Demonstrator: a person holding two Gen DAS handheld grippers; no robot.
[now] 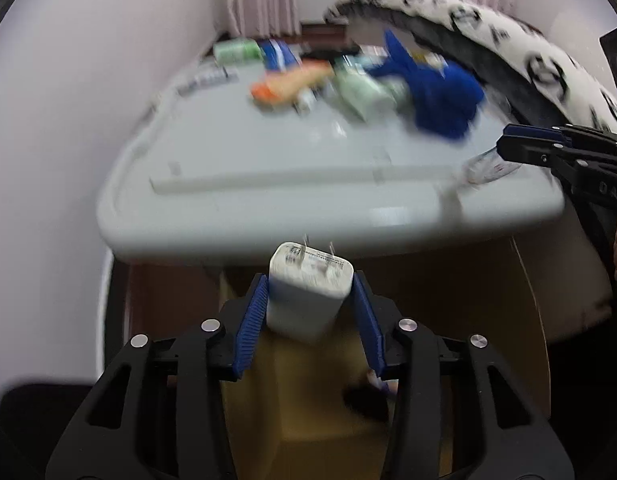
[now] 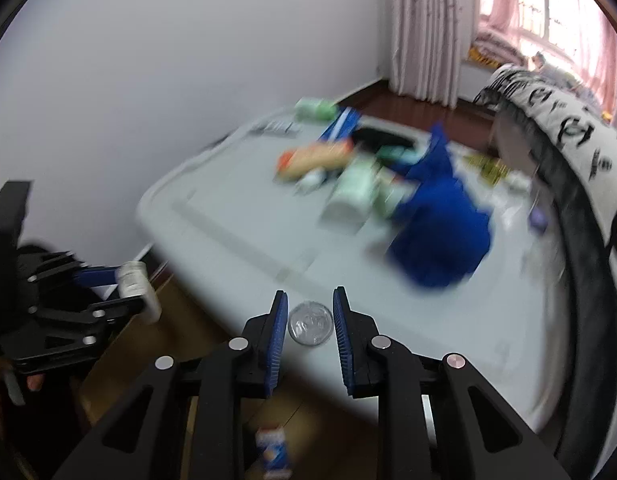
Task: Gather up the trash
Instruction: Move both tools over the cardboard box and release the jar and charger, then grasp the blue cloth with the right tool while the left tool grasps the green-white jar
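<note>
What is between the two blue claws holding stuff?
Left gripper pinches a white charger, seen in the left wrist view. Right gripper pinches a clear crumpled wrapper, seen in its own view.

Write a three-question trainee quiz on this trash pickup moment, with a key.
1. True or false: the left gripper holds a white plug-in charger.
2. What lies between the right gripper pads?
A. a blue cloth
B. a clear round lid
C. an orange packet
3. Name the surface that carries the blue cloth, the orange packet and the green roll.

Key:
1. True; both blue pads press on its sides, prongs pointing away from the camera.
2. B; the small clear disc sits in the narrow gap between the pads.
3. The grey table; all three lie towards its far side.
</note>
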